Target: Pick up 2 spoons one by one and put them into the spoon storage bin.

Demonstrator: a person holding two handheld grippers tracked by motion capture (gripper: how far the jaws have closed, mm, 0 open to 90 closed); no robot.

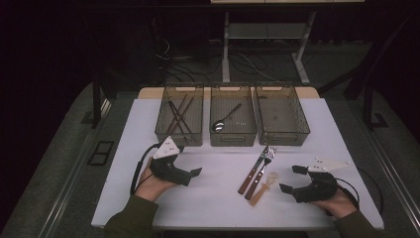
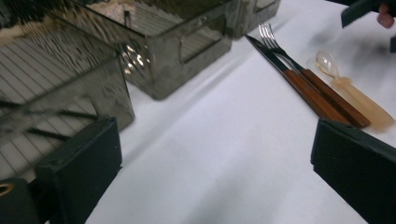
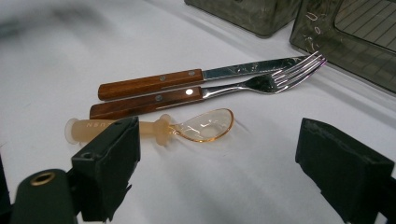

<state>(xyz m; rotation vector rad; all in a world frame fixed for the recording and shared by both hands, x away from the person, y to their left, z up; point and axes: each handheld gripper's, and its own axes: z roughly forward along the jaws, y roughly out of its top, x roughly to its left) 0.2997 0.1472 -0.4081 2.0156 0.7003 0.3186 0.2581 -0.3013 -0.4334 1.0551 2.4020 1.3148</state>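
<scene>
On the white table (image 1: 218, 193) lie a wooden-handled knife (image 1: 251, 171), a wooden-handled fork (image 1: 260, 174) and a small amber plastic spoon (image 1: 263, 187), side by side right of centre. My left gripper (image 1: 190, 161) rests at the front left, open and empty, pointing right toward them. In its own view the jaws (image 2: 217, 177) stand wide with bare table between, the knife (image 2: 299, 86) and fork (image 2: 322, 88) ahead. My right gripper (image 1: 291, 179) sits open just right of the cutlery. In the right gripper view the amber spoon (image 3: 187, 128) lies just beyond its jaws (image 3: 233, 172).
Three wire-sided bins stand in a row at the back. The left bin (image 1: 179, 135) holds dark chopsticks (image 1: 178, 116), the middle bin (image 1: 233, 139) a metal spoon (image 1: 225, 119), and the right bin (image 1: 283, 138) holds nothing. Bare table lies between my two grippers.
</scene>
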